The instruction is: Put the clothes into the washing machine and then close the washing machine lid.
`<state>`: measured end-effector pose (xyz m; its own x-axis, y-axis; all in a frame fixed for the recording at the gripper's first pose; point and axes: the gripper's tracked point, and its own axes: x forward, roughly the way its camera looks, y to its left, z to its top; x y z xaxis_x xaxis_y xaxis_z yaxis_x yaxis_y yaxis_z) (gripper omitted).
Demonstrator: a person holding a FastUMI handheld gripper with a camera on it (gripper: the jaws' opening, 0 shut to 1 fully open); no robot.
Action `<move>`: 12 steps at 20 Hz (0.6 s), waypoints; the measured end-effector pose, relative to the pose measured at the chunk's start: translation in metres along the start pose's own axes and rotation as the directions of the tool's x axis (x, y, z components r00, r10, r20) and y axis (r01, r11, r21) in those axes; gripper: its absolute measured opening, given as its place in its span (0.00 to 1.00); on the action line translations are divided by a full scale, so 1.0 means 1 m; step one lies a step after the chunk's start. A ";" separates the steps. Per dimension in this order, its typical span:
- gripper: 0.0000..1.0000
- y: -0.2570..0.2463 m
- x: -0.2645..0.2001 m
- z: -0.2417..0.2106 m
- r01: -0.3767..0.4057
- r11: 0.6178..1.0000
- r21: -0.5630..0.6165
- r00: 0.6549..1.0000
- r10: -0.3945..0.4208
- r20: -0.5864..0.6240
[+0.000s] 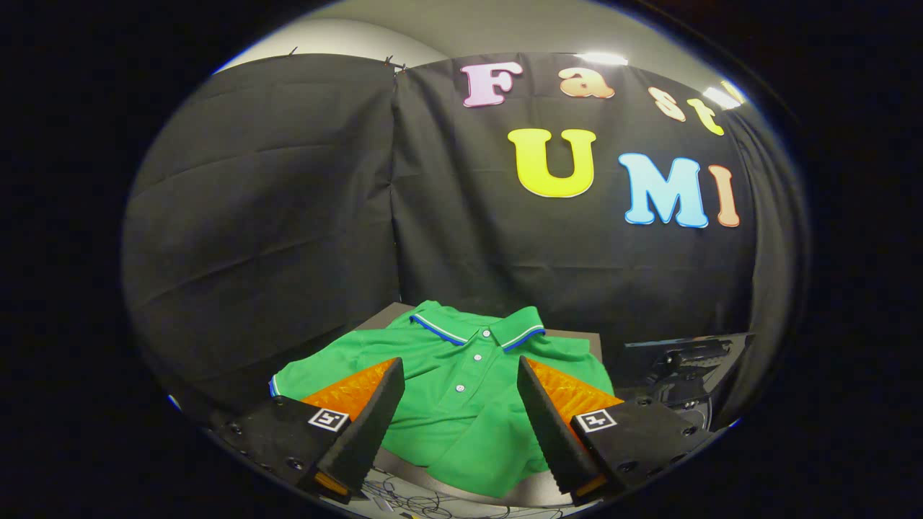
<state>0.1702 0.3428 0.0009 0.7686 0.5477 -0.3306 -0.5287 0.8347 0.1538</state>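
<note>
Tabletop shirt (461,404) between hand-held gripper (459,371) fingers.

One view only, carried on the gripper (460,404); it is aimed forward and slightly down along the two spread fingers; the green polo shirt (461,389) is seen close, just ahead of and between them; the black booth wall (288,216) is faced beyond the shirt.

The polo shirt (461,404) is bright green, with white buttons and a collar edged in blue and white stripes. The booth wall (288,216) behind the shirt is black.
</note>
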 end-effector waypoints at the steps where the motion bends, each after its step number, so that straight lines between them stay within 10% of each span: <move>1: 0.98 0.000 0.007 -0.001 0.000 1.000 -0.011 1.000 0.000 -0.018; 12: 0.98 0.003 0.063 -0.042 0.055 0.998 0.016 0.971 -0.049 -0.234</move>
<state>0.2025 0.3772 -0.0587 0.6881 0.4774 -0.5464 -0.4802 0.8642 0.1504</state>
